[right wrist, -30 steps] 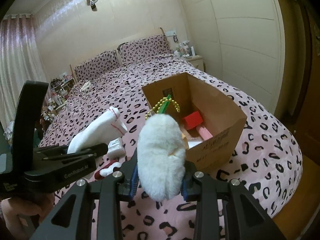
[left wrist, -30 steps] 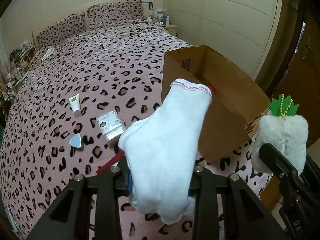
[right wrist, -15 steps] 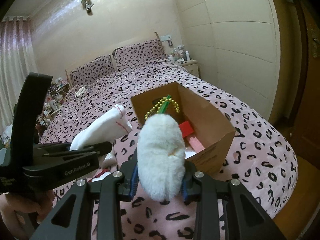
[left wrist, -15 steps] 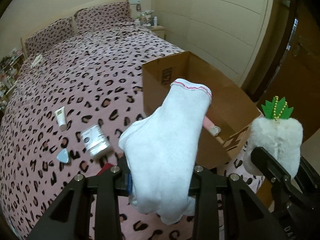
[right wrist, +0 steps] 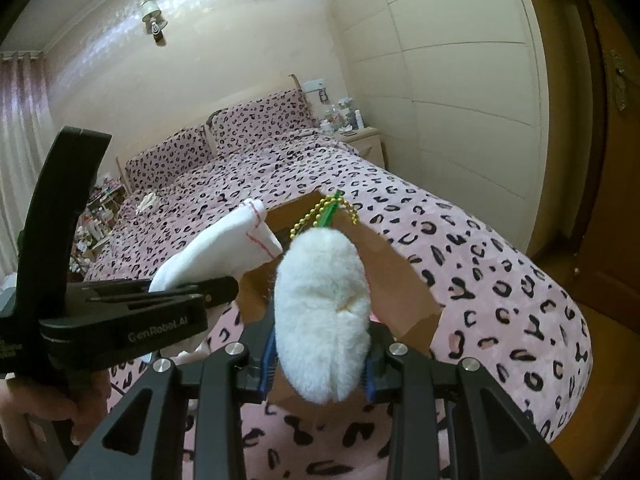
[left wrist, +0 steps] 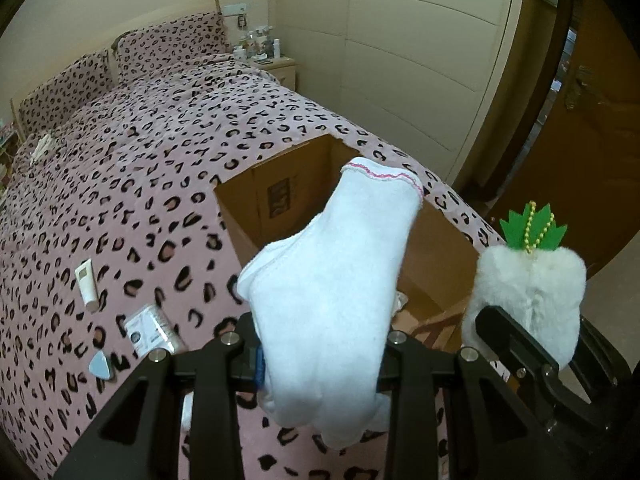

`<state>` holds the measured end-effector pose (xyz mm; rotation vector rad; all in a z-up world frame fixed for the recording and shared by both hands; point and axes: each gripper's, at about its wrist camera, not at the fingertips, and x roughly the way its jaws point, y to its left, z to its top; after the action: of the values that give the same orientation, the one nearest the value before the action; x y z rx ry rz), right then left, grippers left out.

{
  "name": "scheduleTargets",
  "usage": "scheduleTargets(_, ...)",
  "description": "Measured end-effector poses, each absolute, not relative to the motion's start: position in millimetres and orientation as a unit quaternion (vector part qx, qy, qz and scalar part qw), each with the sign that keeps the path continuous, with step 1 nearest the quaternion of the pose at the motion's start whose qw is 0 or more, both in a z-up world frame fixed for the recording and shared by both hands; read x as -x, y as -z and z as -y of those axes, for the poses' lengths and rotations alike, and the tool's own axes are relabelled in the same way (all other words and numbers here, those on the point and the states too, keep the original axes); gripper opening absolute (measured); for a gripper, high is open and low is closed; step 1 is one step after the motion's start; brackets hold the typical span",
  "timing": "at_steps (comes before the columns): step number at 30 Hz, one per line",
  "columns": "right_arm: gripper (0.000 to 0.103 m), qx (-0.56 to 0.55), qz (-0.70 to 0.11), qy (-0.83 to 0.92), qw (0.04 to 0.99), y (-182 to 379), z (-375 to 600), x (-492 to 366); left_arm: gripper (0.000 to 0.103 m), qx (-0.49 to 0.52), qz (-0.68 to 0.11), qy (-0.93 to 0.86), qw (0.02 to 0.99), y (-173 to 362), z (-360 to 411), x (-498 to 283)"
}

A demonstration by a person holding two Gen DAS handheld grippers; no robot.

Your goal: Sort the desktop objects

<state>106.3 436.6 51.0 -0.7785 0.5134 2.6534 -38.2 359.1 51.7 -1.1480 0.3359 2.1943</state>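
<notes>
My left gripper [left wrist: 320, 364] is shut on a white sock [left wrist: 332, 280] with a pink-stitched cuff, held over the near side of an open cardboard box [left wrist: 276, 200] on the bed. The sock [right wrist: 224, 248] also shows at the left of the right wrist view, sticking out of the left gripper [right wrist: 192, 296]. My right gripper [right wrist: 320, 364] is shut on a fluffy white plush charm [right wrist: 324, 312] with green leaves and a gold bead chain, just in front of the box [right wrist: 404, 280]. That charm [left wrist: 528, 292] appears right of the sock. The box's contents are mostly hidden.
On the pink leopard-print bedspread [left wrist: 140, 160] left of the box lie a white tube [left wrist: 86, 284], a small white jar [left wrist: 150, 330] and a pale blue triangular piece [left wrist: 100, 366]. A nightstand with bottles [left wrist: 260, 50] stands by the pillows. A wooden door [left wrist: 588, 120] is at the right.
Both grippers have moved toward and over the box with their loads still gripped. The box now lies right beneath the sock, and the loose items have slid to the lower left.
</notes>
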Motion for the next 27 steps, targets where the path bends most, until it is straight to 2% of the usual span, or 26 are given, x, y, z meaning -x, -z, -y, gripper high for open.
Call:
scheduleTargets(12, 0.033, 0.270, -0.181, -0.929, 0.175, -53, -465, -79, 0.034, 0.437, -0.133, -0.820, 0.345, -57, -401, 73)
scheduleTargets(27, 0.033, 0.303, -0.191, -0.919, 0.163, -25, -470, -45, 0.034, 0.466, -0.139, -0.804, 0.343, -21, -423, 111)
